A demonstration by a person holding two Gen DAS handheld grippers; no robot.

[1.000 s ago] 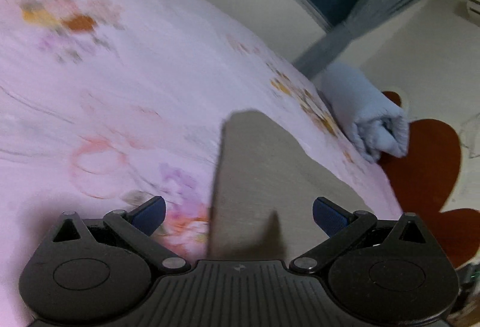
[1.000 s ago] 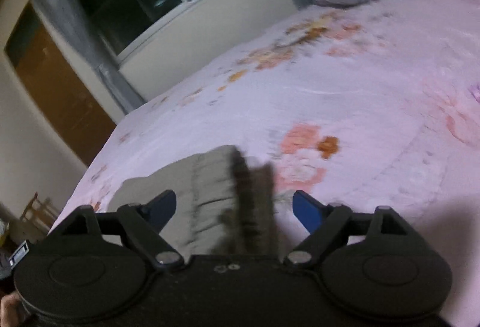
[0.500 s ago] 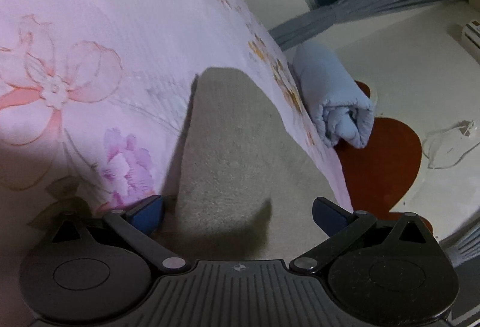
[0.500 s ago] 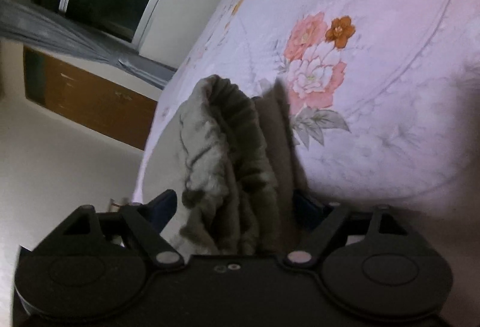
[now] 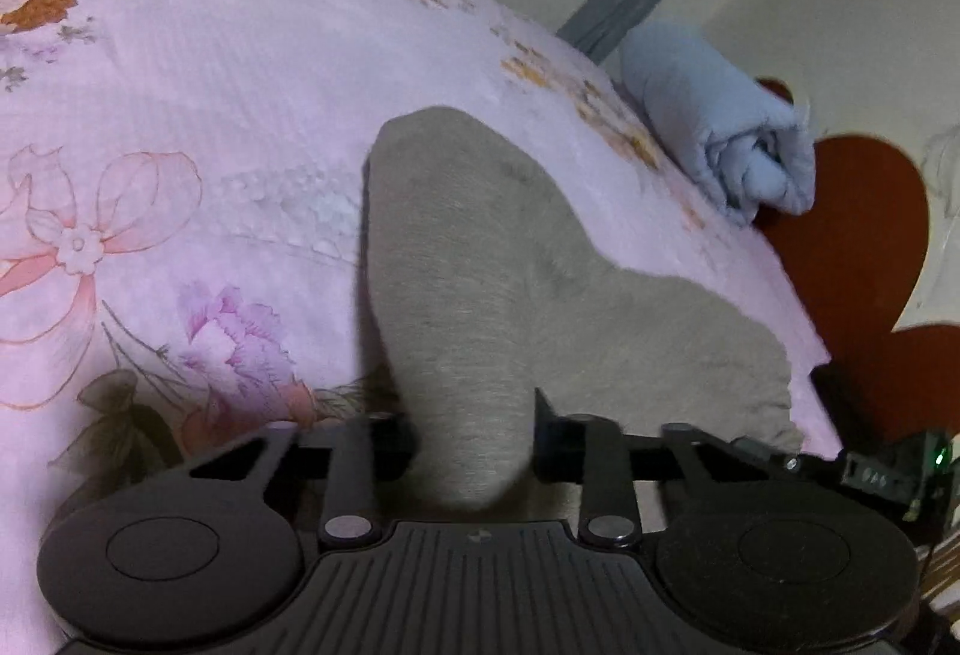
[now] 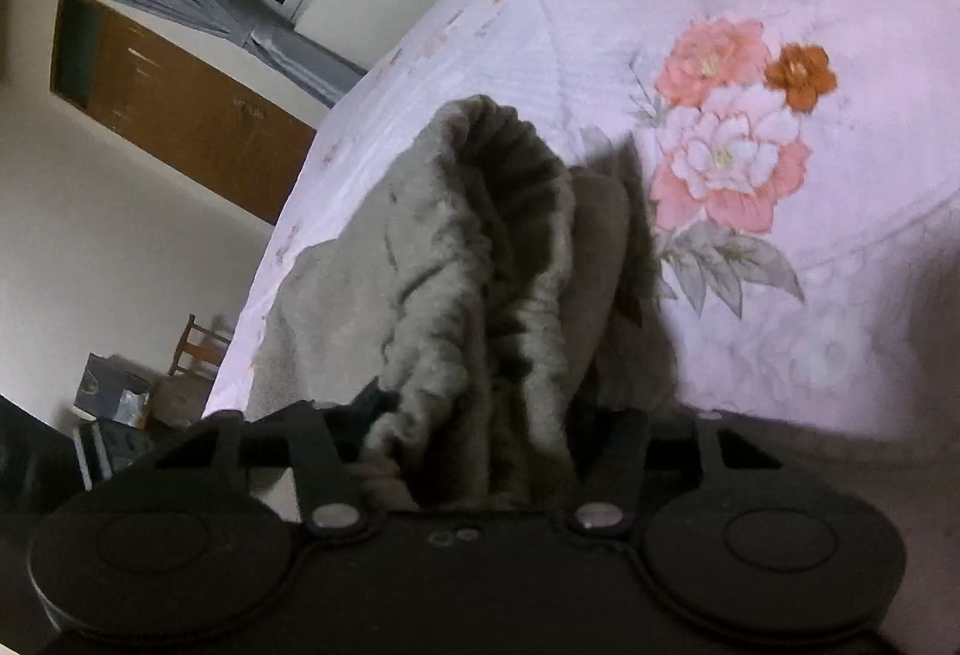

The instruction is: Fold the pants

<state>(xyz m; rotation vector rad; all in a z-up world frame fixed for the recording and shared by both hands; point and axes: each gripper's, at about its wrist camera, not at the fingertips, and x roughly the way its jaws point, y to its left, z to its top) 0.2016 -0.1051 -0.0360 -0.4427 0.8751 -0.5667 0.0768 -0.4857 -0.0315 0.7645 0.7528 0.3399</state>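
**Both grippers now clamped on the pants**

Since half a second ago both sets of jaws have closed in: they stood wide apart around the fabric, now they pinch it.

- Left gripper (image 5: 474, 445): jaws closed on a smooth grey fold of the pants (image 5: 480, 259). Fabric runs from the jaws out across the pink floral bedsheet (image 5: 210, 72), with a second flap lying flat to the right near the bed edge.
- Right gripper (image 6: 474, 433): jaws closed on the gathered elastic waistband (image 6: 516, 235), bunched and standing up between them. Rest of the pants drapes left on the sheet.
- Rolled blue blanket (image 5: 726, 144) sits at the far right bed edge, apart from the pants.
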